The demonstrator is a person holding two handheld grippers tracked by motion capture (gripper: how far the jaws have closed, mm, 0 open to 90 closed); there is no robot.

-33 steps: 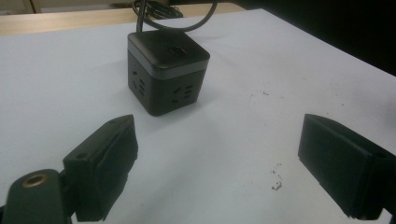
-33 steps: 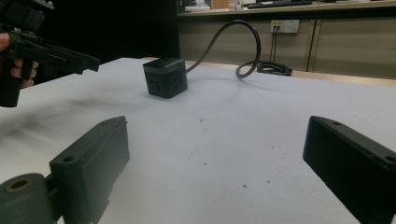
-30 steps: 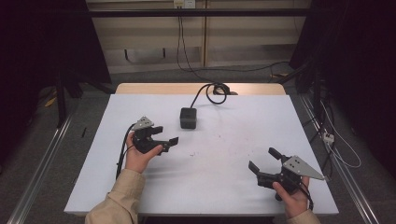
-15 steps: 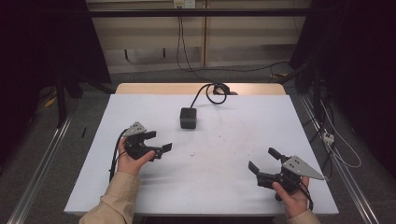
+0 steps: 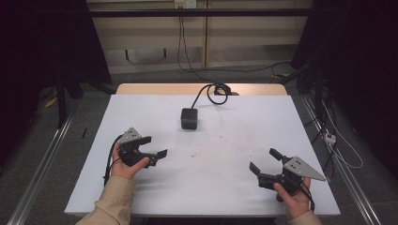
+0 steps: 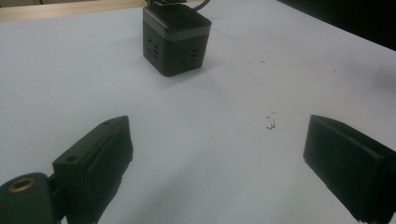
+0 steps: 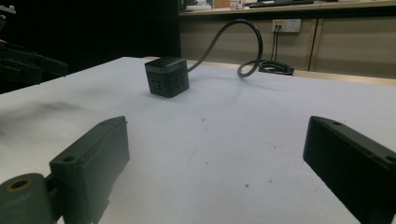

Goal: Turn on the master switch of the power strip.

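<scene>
Resting on the white desk (image 5: 220, 187), both grippers sit near its front edge with nothing between their fingers. The left gripper (image 5: 154, 146) is held in the person's left hand (image 5: 126, 165) at the front left, and its fingers stand wide apart; in the left gripper view they frame bare desk top, with the black cube-shaped power socket (image 6: 176, 39) ahead and a little to the left, well apart from them. Compared with the high view a second ago, this gripper has drawn back toward the person and to the left, so it now lies farther from the socket than it did. The right gripper (image 5: 265, 162), in the right hand (image 5: 292, 199) at the front right, has its fingers spread wide too, and it sits where it was a second ago. The socket (image 5: 189, 118) stands upright on the far middle of the desk, unmoved across the frames, untouched by either gripper. Its grey cable (image 5: 213, 91) rises from the top, arcs toward the far edge and ends in a loose coil on the bare wooden strip there; the right gripper view shows the same arc (image 7: 243, 37) climbing behind the cube (image 7: 166, 76). That view also catches the left gripper (image 7: 28, 63) as a dark shape at its left border, well off from the cube.
</scene>
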